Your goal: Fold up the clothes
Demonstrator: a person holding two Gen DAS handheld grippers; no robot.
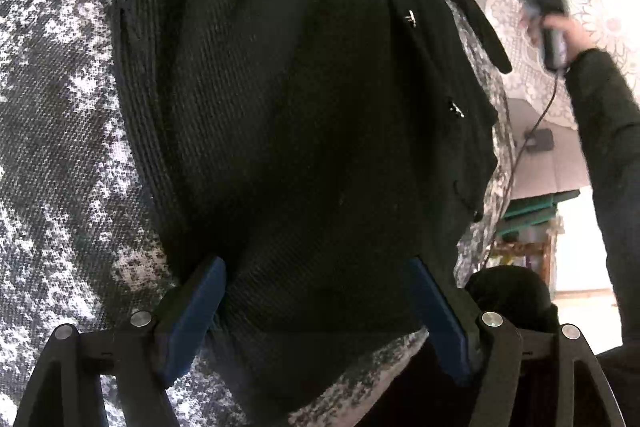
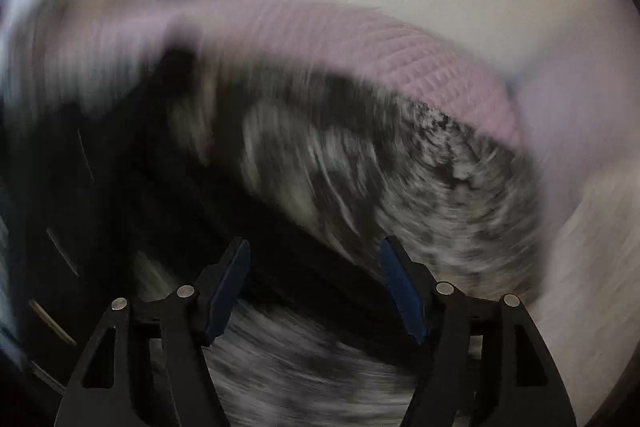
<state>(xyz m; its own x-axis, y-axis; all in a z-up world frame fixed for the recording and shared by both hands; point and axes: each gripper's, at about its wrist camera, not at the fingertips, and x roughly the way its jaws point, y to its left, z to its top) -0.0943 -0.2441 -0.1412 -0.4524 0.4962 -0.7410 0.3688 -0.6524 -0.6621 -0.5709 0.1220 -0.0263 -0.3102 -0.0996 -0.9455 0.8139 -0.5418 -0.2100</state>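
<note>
While the left gripper [image 1: 320, 311] stands wide open over the near edge of the black garment [image 1: 304, 87], its pads do not seem to press the cloth, so the fold may slip if the edge is pulled. The garment lies on a speckled cover [image 1: 60, 131], buttons to the right. Further away, the right gripper [image 2: 316, 287] is also open and holds nothing; its view is blurred, and its cable [image 1: 532, 131] could catch the garment.
</note>
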